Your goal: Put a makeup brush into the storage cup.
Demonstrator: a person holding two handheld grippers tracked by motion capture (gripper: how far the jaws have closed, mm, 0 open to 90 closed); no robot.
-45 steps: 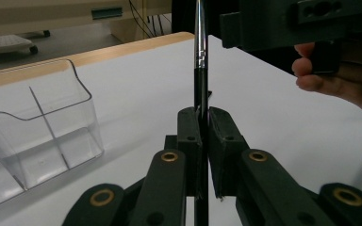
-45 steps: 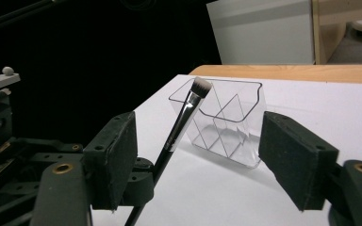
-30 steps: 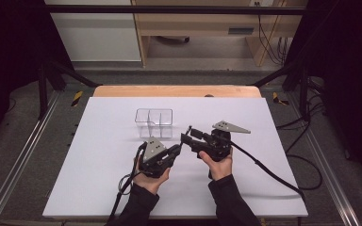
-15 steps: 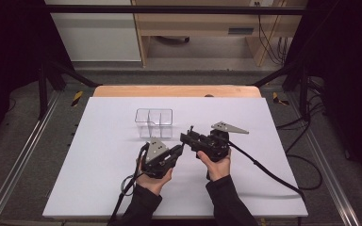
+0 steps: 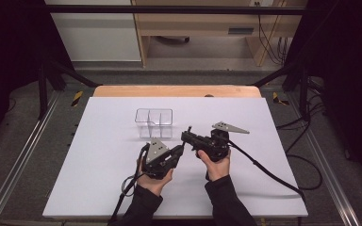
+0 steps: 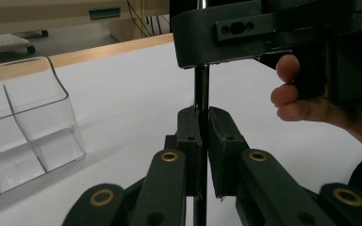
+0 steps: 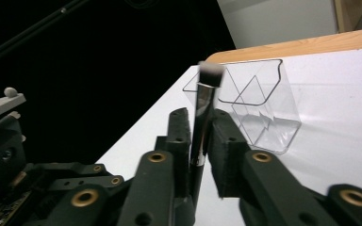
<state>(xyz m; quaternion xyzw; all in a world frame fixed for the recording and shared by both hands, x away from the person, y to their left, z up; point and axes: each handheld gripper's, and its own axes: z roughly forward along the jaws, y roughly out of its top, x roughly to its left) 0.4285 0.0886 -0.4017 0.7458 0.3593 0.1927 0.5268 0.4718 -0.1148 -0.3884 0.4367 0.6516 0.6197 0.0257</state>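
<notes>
A thin dark brush (image 7: 206,99) with a pale tip stands upright between the jaws of my right gripper (image 7: 199,132), which is shut on it. Its lower shaft (image 6: 201,89) runs down between the jaws of my left gripper (image 6: 201,136), also shut on it. From above, the left gripper (image 5: 181,148) and the right gripper (image 5: 186,136) meet tip to tip at mid-table, with the brush (image 5: 189,129) poking up between them. A clear divided box (image 5: 154,122) stands empty just beyond them, also seen as the box (image 6: 28,127) and the box (image 7: 259,108).
The white table top (image 5: 99,155) spreads wide on all sides of the hands. A wooden strip (image 5: 176,91) runs along its far edge. The right gripper's cable (image 5: 264,172) trails off to the right front. Metal rails (image 5: 19,165) flank the table.
The two grippers have drawn slightly closer together, the right one shifting a little to the left. The box has not moved.
</notes>
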